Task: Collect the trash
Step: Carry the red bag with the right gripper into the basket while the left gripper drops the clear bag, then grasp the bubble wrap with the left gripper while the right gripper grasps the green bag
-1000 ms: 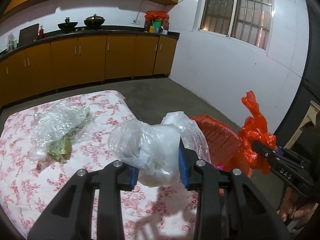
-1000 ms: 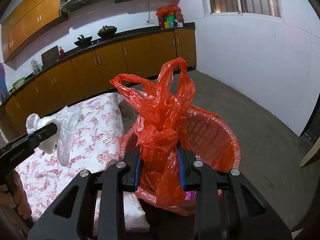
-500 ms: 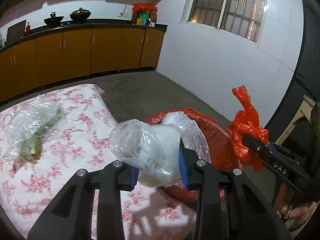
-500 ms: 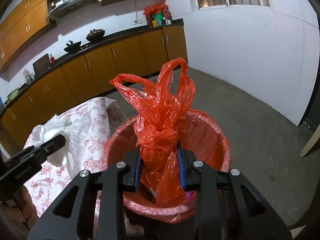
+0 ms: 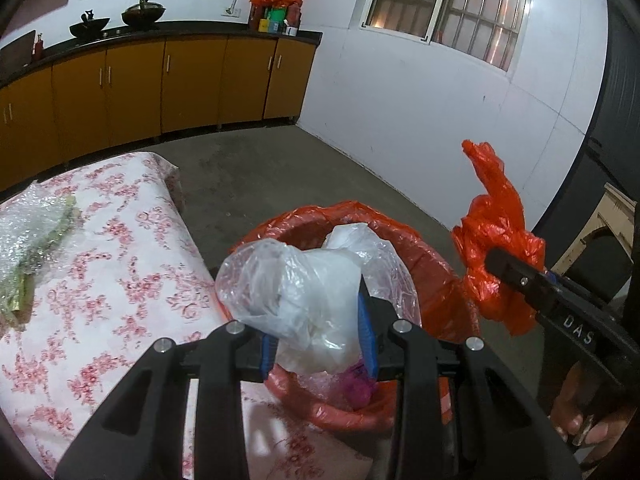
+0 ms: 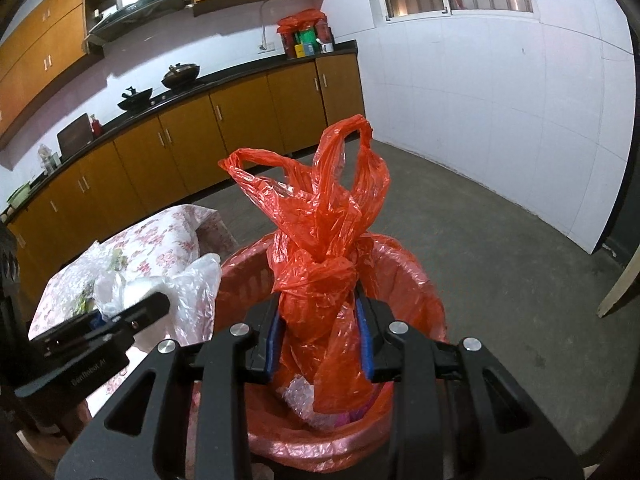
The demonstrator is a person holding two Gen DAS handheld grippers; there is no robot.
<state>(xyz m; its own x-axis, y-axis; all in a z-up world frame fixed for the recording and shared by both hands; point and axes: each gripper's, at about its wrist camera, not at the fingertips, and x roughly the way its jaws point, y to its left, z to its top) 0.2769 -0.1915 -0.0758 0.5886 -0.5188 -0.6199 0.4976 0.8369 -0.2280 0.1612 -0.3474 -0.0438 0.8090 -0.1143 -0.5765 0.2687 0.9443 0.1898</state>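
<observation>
Holding two bags over the bin, one per tong.

Left wrist view: my left gripper (image 5: 318,342) is clamped on a clear plastic bag (image 5: 296,284), the blue pads (image 5: 366,338) pressing its crumpled lower part; the jaws have just been easing apart a little, yet the film is still pinched between them. The bag hangs over the near rim of the red-lined bin (image 5: 420,256), beside the flowered tablecloth (image 5: 108,264). It looks nearly weightless and limp, slick film that bunches rather than resists. A hold on the gathered wad is the sound one; a single layer would slide out, I judge. Off left on the cloth lies a bubble-wrap bundle with green stalks (image 5: 32,240), not yet collected. At right, my right gripper (image 5: 516,276) shows side-on with an orange bag (image 5: 496,232) in it.

Right wrist view: my right gripper (image 6: 320,342) is closed around the orange bag (image 6: 320,240) just below its knot, the handle loops standing up above. These jaws too have just been loosening slightly, the bag still between the pads. The bag sits directly over the mouth of the bin (image 6: 408,264), where crumpled clear wrap and something pink already lie. Thin, crackly, soft; whatever is inside seems light. The knot gives a firm lump above the pads, so the grip below it should not slip upward. My left gripper (image 6: 132,316) enters at lower left with its clear bag (image 6: 192,280) touching the bin's edge.
</observation>
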